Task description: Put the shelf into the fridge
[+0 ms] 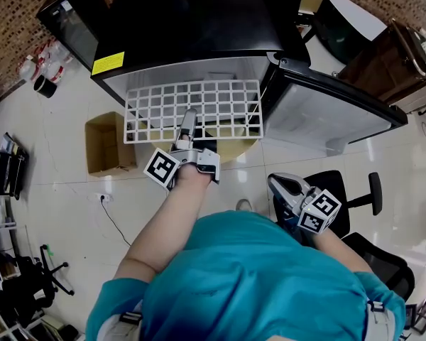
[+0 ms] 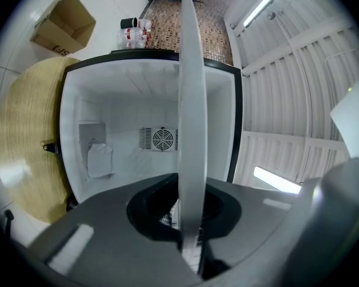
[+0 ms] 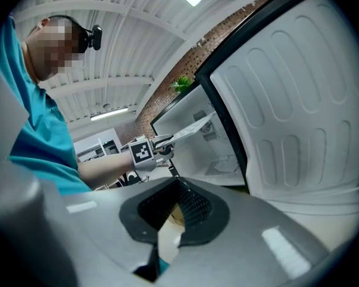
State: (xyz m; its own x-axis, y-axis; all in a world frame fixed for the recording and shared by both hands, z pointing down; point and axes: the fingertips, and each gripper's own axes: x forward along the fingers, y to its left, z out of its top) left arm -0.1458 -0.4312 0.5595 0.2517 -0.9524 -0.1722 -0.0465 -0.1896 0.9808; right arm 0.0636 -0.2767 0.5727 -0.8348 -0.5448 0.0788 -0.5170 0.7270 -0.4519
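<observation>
The white wire shelf (image 1: 199, 105) hangs level in front of the open black fridge (image 1: 199, 27), its far edge at the opening. My left gripper (image 1: 187, 123) is shut on the shelf's near edge. In the left gripper view the shelf (image 2: 190, 100) shows edge-on as a white bar clamped between the jaws of the left gripper (image 2: 188, 220), with the white fridge interior and its fan (image 2: 163, 138) behind. My right gripper (image 1: 278, 183) hangs low at my right side, shut and holding nothing. The right gripper view shows the right gripper (image 3: 167, 232), the held shelf (image 3: 191, 127) and the left gripper (image 3: 149, 151).
The fridge door (image 1: 326, 112) stands open to the right; its white inner face (image 3: 299, 100) is close to the right gripper. A round wooden top (image 1: 231, 149) lies below the shelf. An open cardboard box (image 1: 106, 144) sits at left, a black office chair (image 1: 355, 204) at right.
</observation>
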